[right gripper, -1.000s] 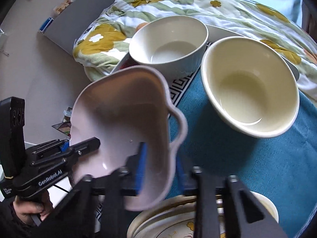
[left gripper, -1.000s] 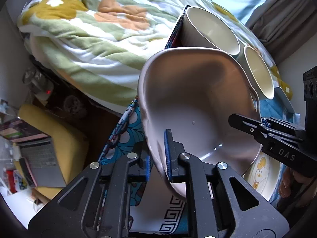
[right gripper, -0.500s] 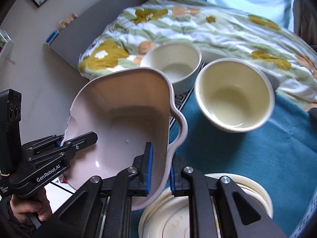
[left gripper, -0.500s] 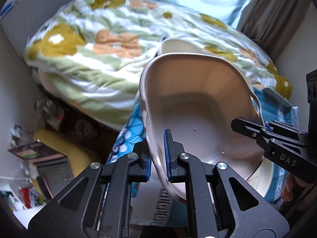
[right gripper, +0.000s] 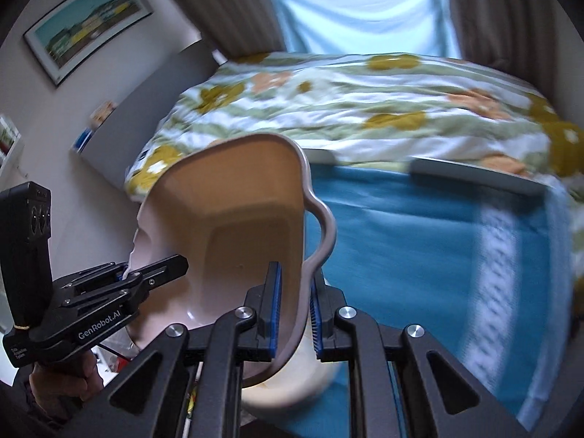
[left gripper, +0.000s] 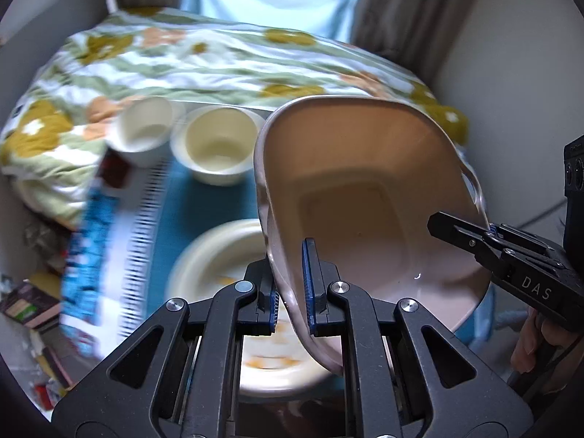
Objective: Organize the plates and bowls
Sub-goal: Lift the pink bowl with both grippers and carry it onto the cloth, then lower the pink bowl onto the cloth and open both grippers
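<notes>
Left wrist view: the left gripper (left gripper: 292, 284) and right gripper (left gripper: 485, 235) clamp opposite rims of a pale pink handled ceramic dish (left gripper: 365, 197), carried tilted at frame right, above the cream plate stack (left gripper: 219, 255) at lower centre.

A pale pink dish (left gripper: 368, 197) with looped handles hangs tilted in the air, one rim pinched between each pair of jaws. Beyond and left of the left jaws, two cream bowls (left gripper: 215, 144) sit side by side; a cream plate (left gripper: 215, 255) lies directly below them.
</notes>
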